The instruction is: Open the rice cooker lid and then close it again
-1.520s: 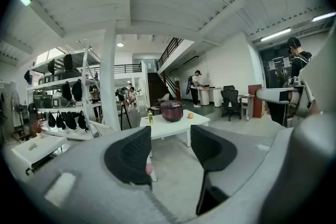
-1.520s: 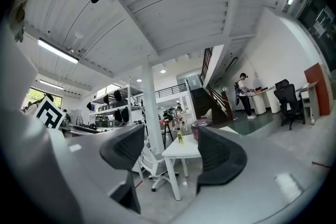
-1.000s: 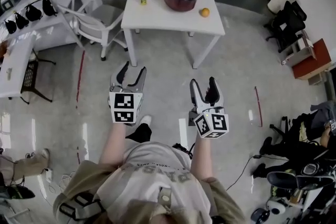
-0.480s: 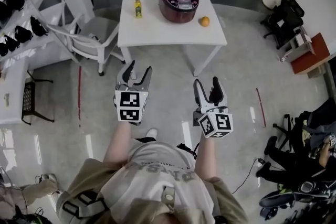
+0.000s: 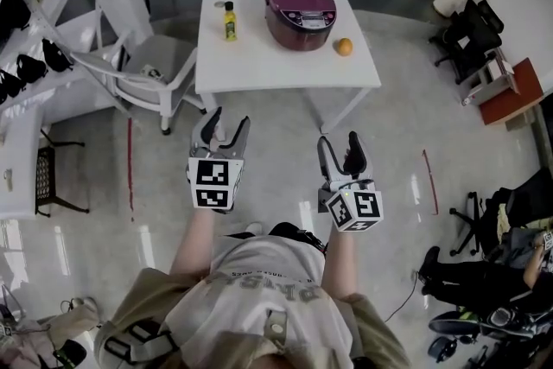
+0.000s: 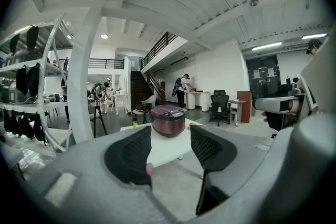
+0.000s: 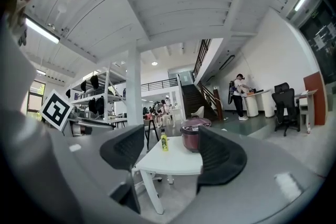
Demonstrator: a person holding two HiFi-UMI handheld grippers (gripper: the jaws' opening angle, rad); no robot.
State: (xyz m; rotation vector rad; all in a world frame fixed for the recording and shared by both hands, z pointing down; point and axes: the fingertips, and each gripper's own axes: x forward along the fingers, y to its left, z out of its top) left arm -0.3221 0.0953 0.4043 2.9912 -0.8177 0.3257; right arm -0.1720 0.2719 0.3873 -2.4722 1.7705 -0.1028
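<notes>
since a second ago the white worktop (image 5: 259, 69) and the rice cooker (image 5: 301, 9) have slid down from the top edge of the head view and grown larger, while both grippers keep the same spot in mid frame. i read that as the person walking up to the worktop: the approach is under way and the lid has not been touched yet. it is shut flat on the pot.

the left gripper (image 5: 226, 122) has its jaws apart with nothing between them. its own view shows only the far-off cooker (image 6: 168, 119) through the gap. the right gripper (image 5: 337, 142) also stands with its jaws apart and empty, and the worktop and cooker (image 7: 193, 136) sit small beyond them. both grippers are well apart from the worktop, with bare floor between.

the cooker stands at the upper middle of the head view, on the far right part of the worktop, between a yellow bottle (image 5: 229, 20) to its left and an orange (image 5: 344, 47) to its lower right. its pale control panel faces the lower edge of the frame, toward the person, so the hinge is likely on the far side. the body looks nearly round, its slightly longer axis running front to back, up and down the frame.
</notes>
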